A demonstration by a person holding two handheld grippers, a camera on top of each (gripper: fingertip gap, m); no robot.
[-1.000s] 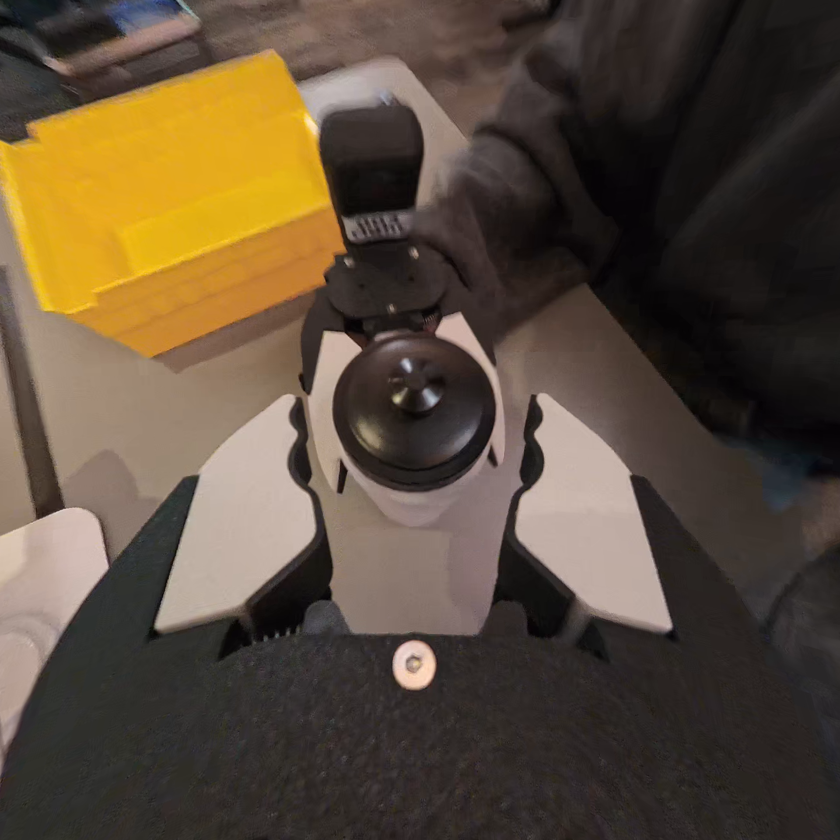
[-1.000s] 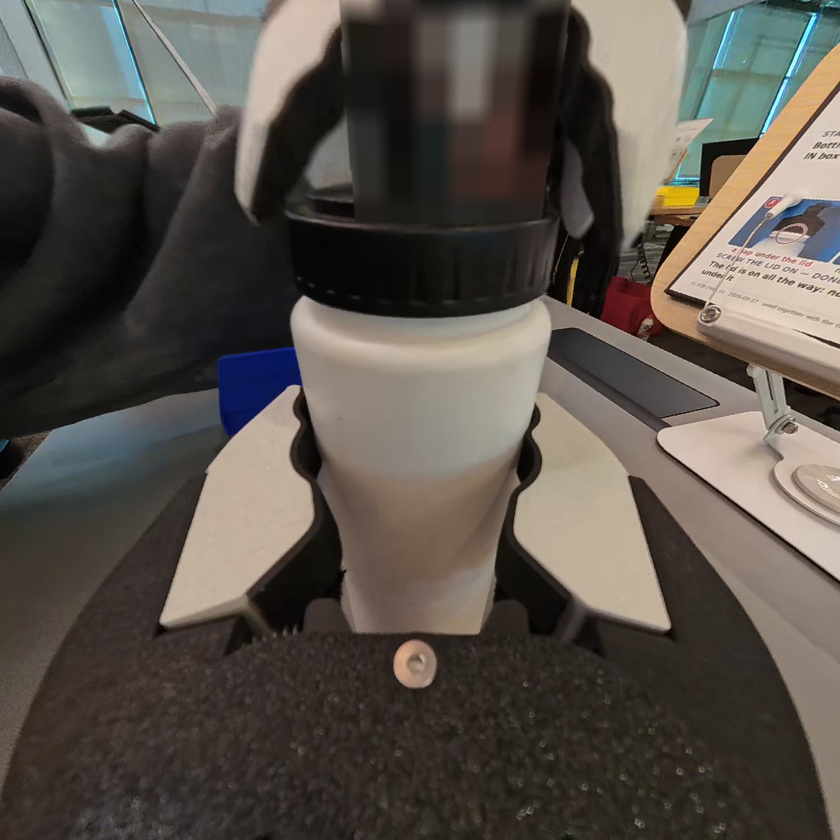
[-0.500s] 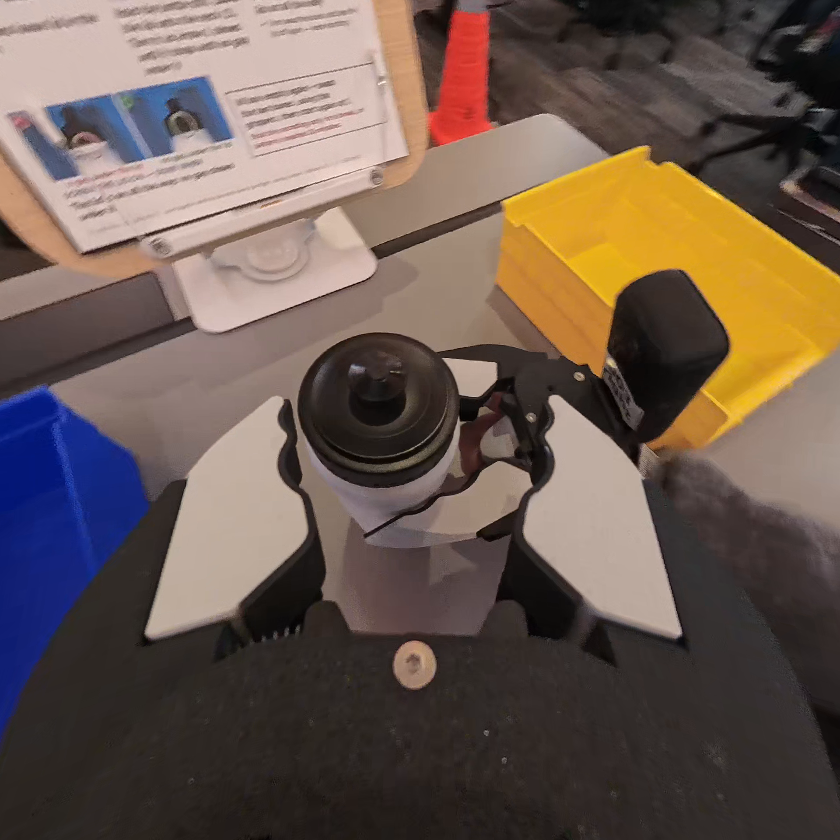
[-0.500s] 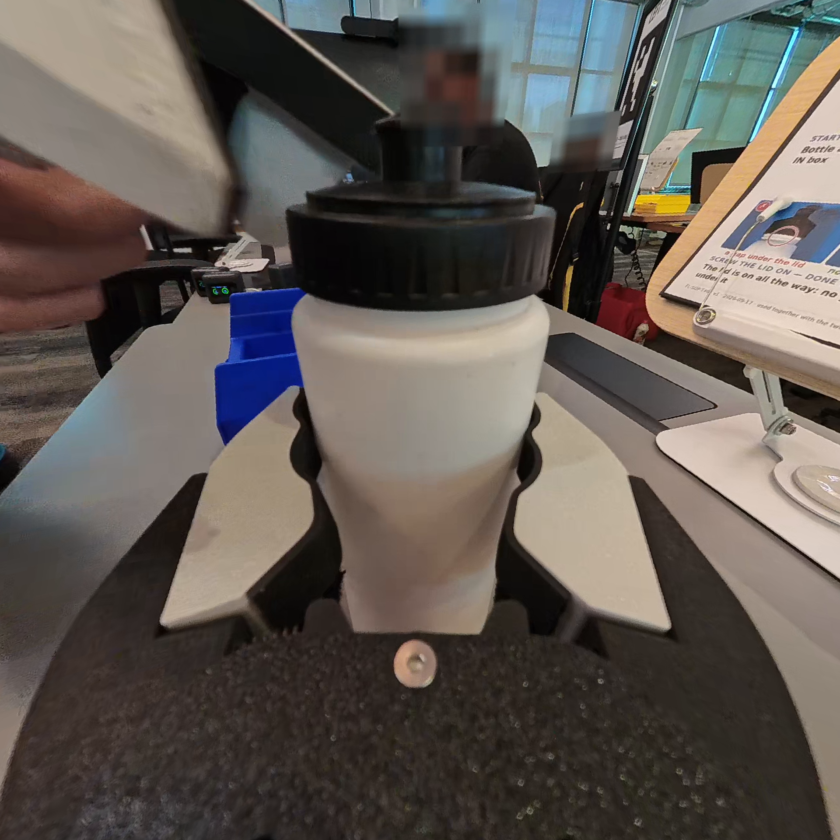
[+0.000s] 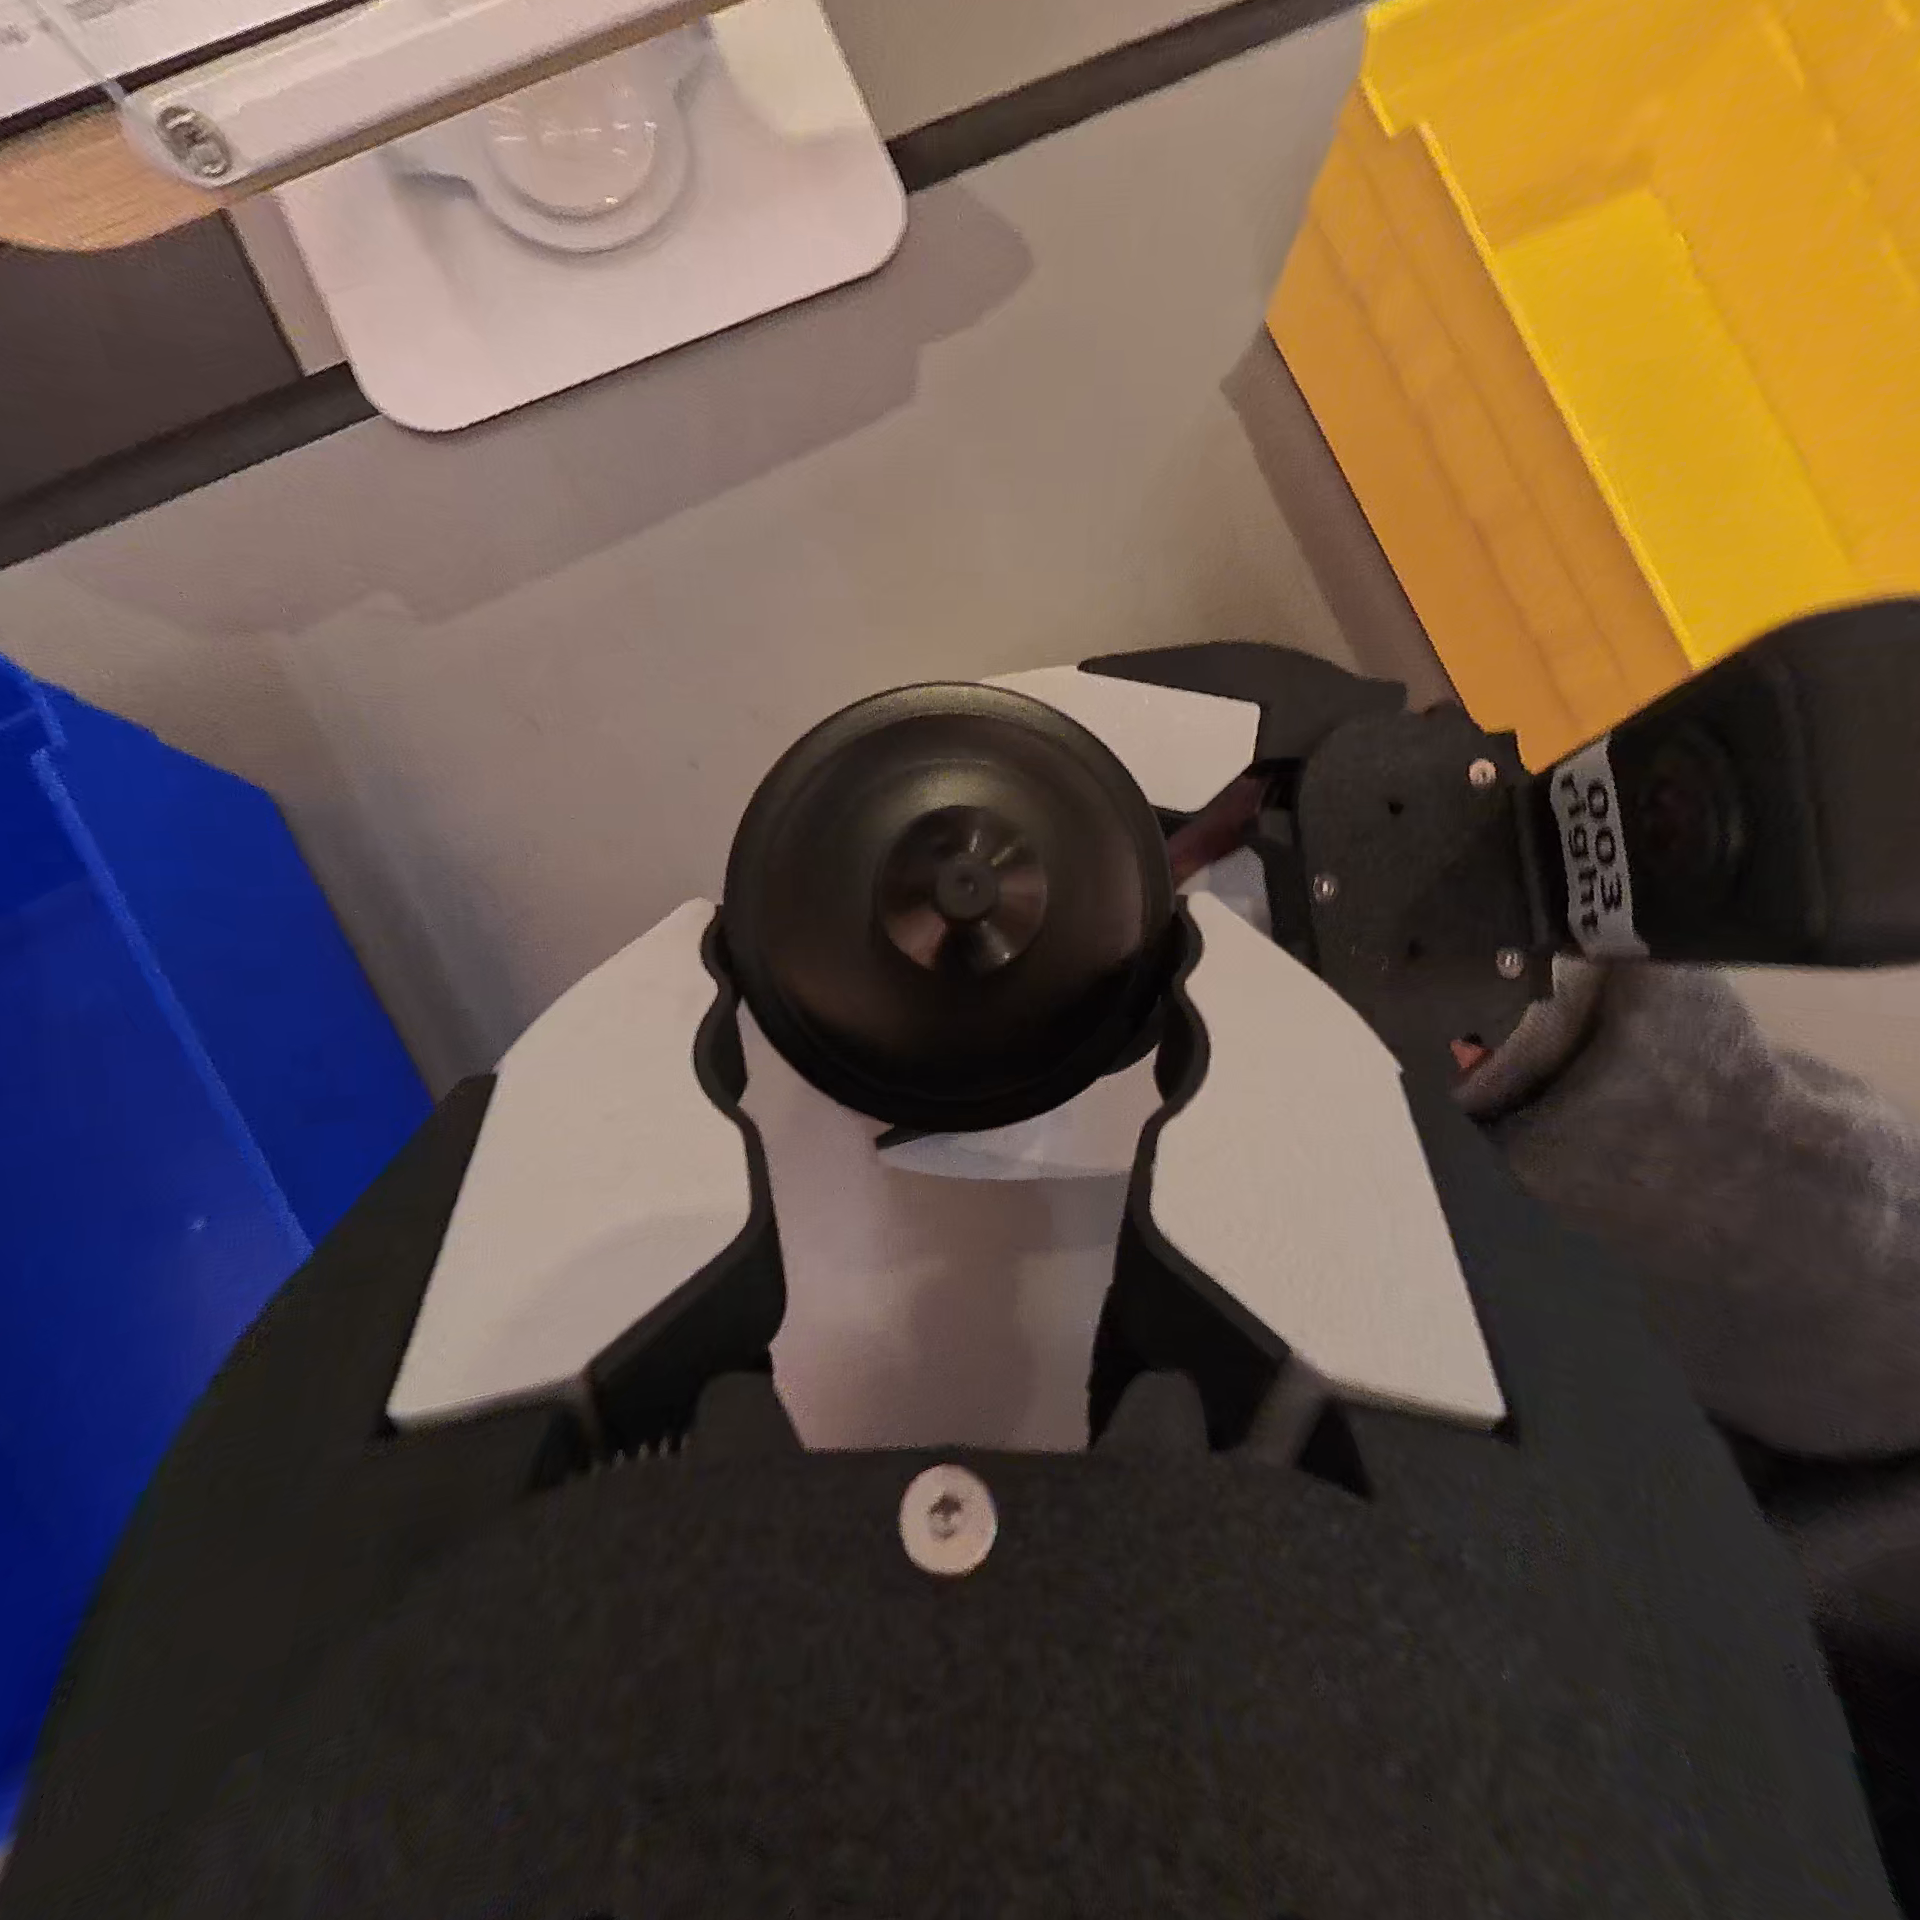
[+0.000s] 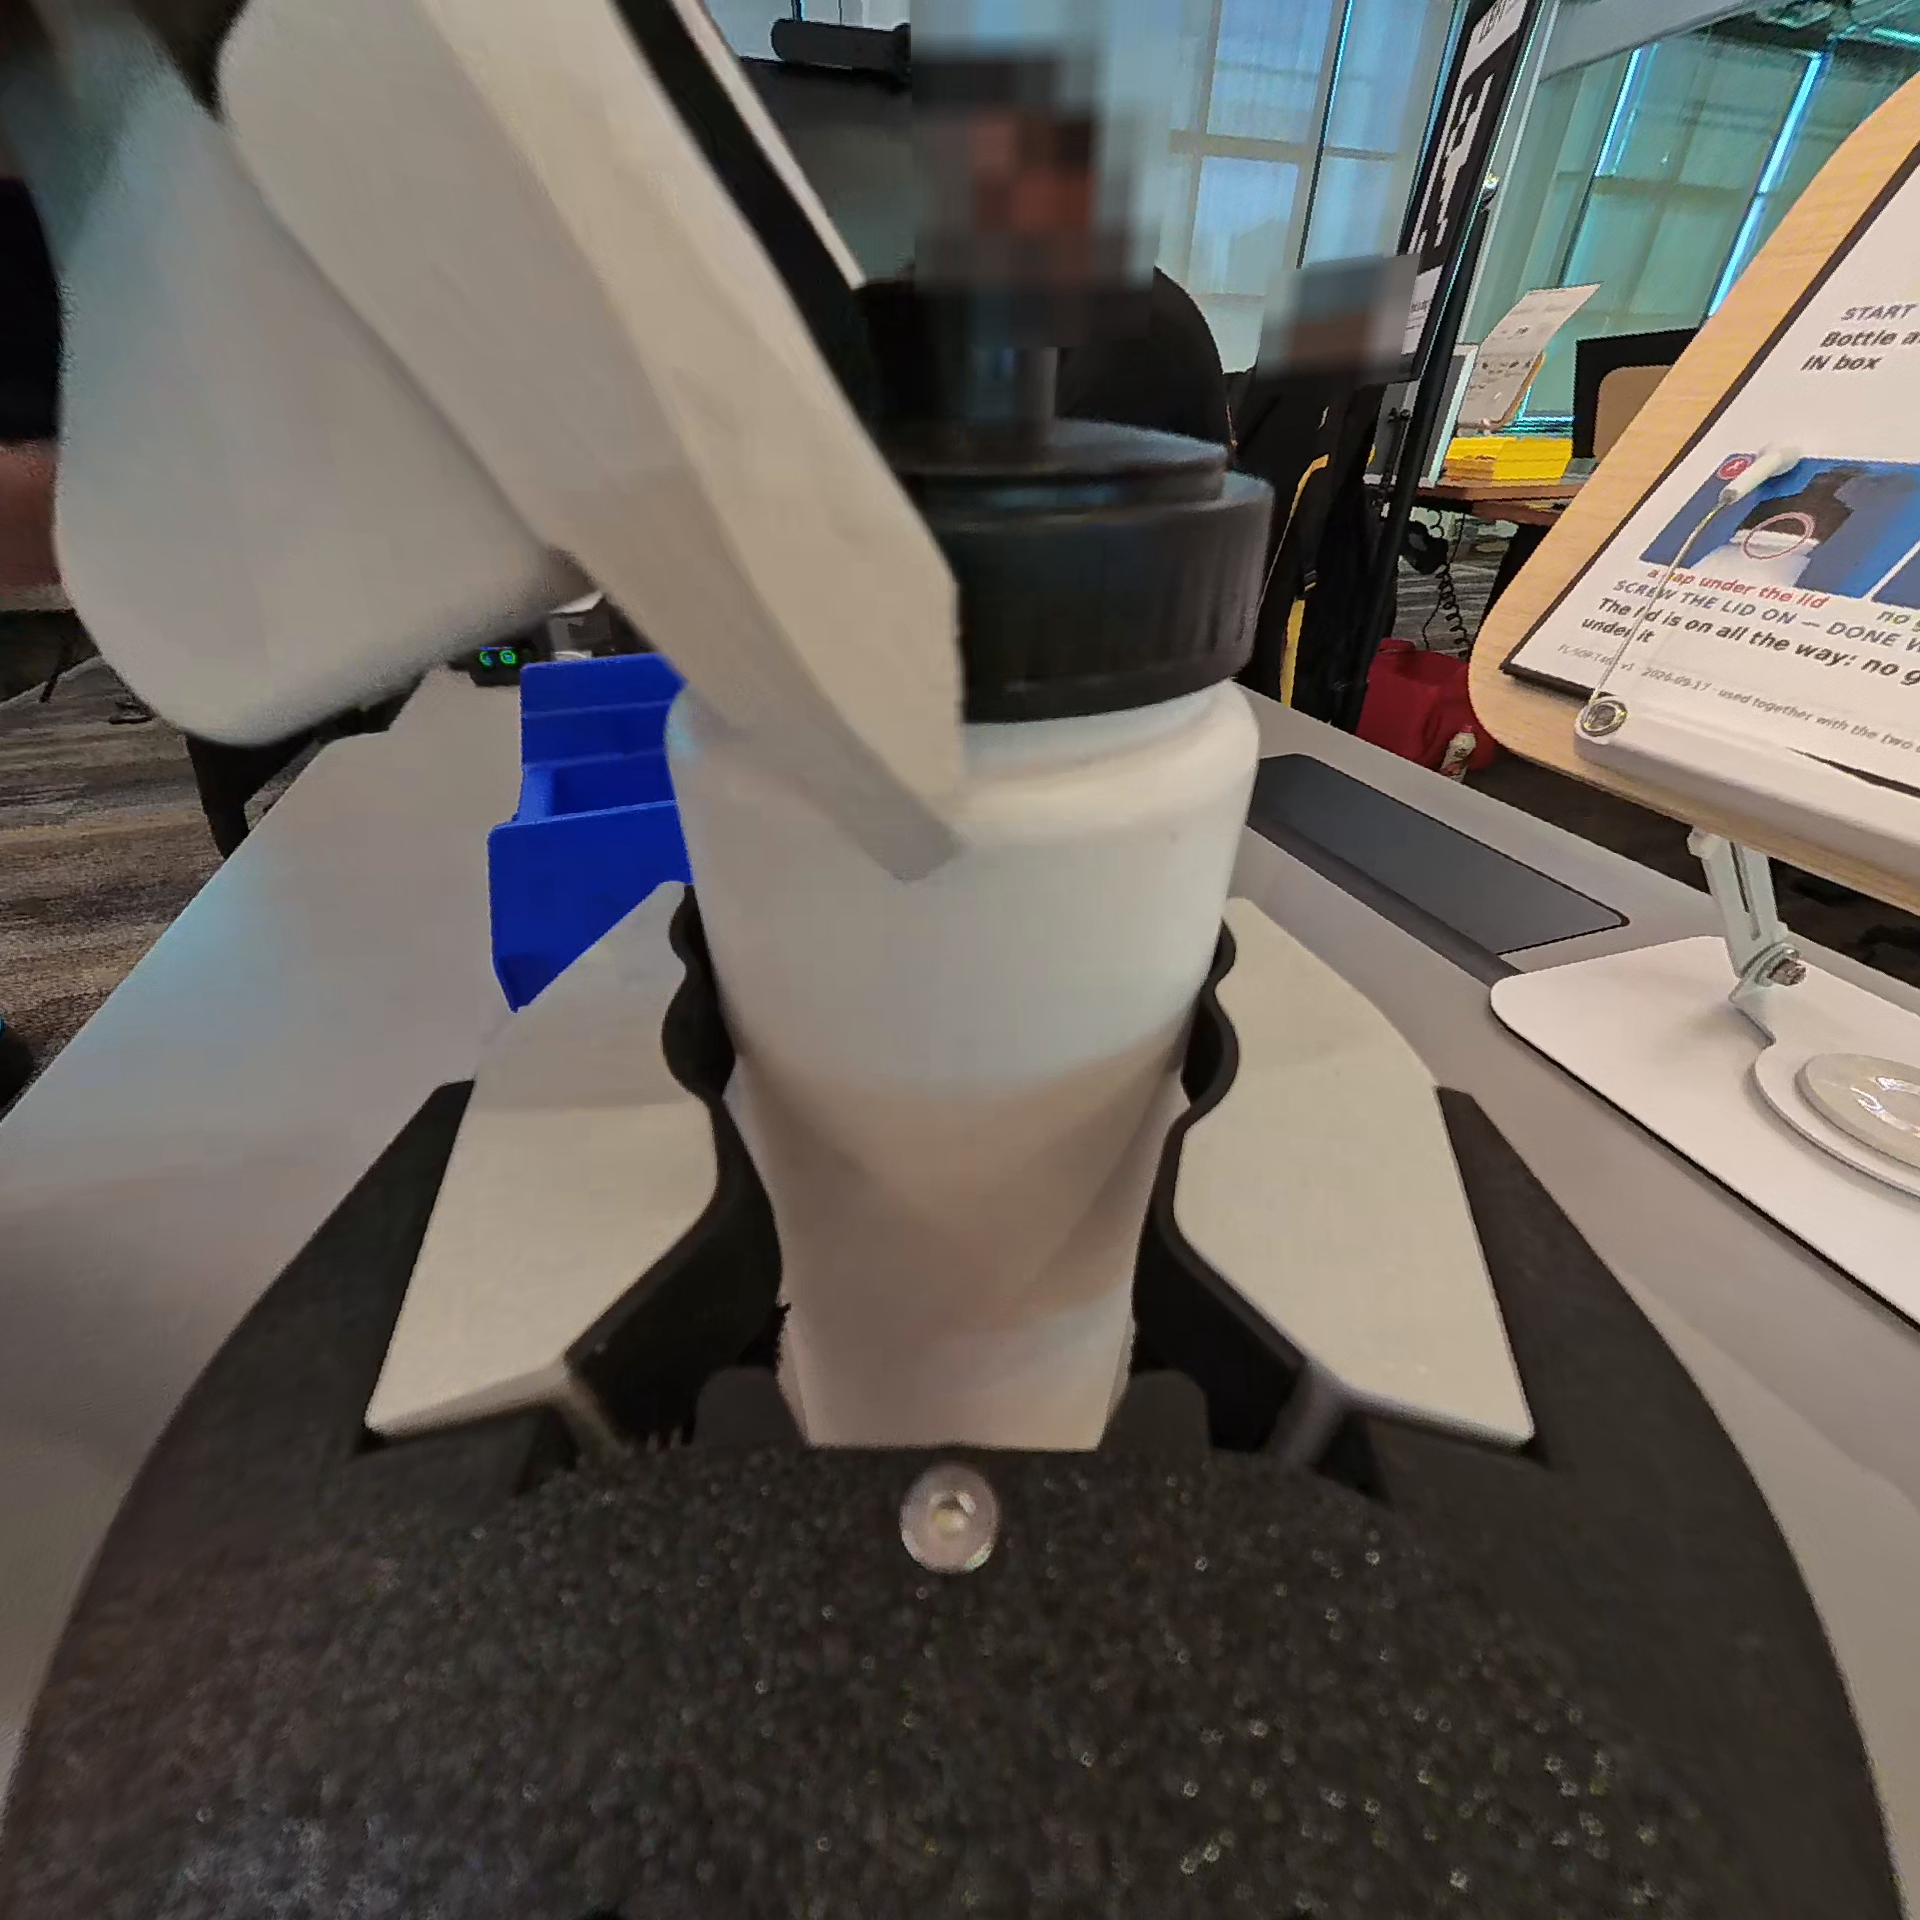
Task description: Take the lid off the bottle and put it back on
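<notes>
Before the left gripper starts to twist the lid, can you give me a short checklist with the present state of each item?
1. Right gripper clamps the white bottle body: ok.
2. Lid sits between the left gripper fingers, which touch its rim: ok.
3. Left grip is firm enough to turn: cannot tell.
4. Lid is seated with no gap above the bottle: ok on the visible side, the rest is hidden by a left finger.
5. Bottle stands upright: ok.
6. Blue bin and yellow bin are apart from both grippers: ok.
</notes>
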